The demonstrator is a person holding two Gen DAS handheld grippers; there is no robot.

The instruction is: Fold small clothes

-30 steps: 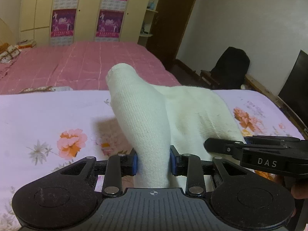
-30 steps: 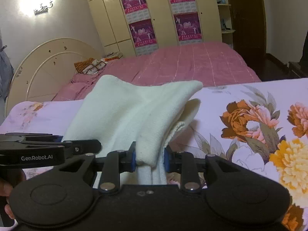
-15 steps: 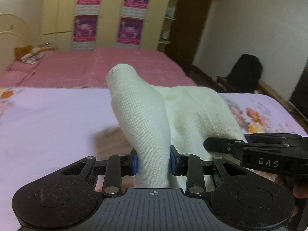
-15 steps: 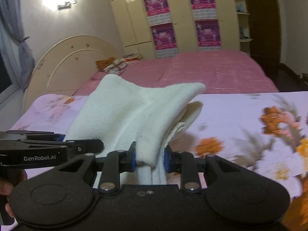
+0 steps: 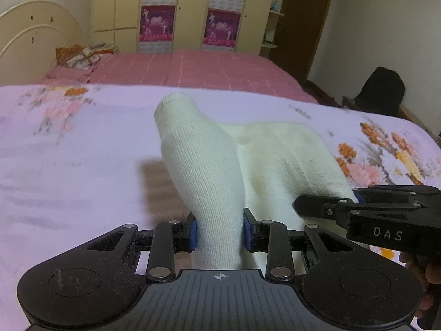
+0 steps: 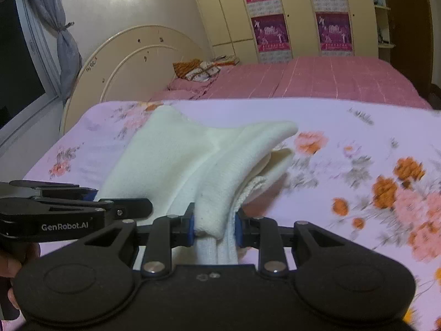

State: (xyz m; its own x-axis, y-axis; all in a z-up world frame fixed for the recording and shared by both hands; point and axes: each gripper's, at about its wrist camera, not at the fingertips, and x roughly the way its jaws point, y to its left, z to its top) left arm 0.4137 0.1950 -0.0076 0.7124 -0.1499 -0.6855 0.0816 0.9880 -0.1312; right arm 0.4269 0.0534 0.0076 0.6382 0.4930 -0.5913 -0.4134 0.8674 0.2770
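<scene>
A small cream knitted garment (image 5: 209,176) hangs between both grippers, lifted just above the floral bedsheet (image 5: 69,171). My left gripper (image 5: 219,233) is shut on one bunched end of it, the blue pads pressing the knit from both sides. In the right wrist view the same garment (image 6: 193,154) spreads leftward in folds, and my right gripper (image 6: 214,227) is shut on its other bunched end. The right gripper's body (image 5: 386,218) shows at the right edge of the left wrist view. The left gripper's body (image 6: 55,212) shows at the left edge of the right wrist view.
The floral sheet (image 6: 344,165) covers the near bed. Behind it lies a pink bed (image 5: 193,69) with a patterned pillow (image 5: 80,55) and a cream headboard (image 6: 132,63). Wardrobes with posters (image 5: 190,8) line the back wall. A dark chair (image 5: 381,91) stands at the right.
Both grippers have swung sideways together with the garment still clamped. The view now takes in the headboard and window side of the room, and the orange flowers have slid to the right.
</scene>
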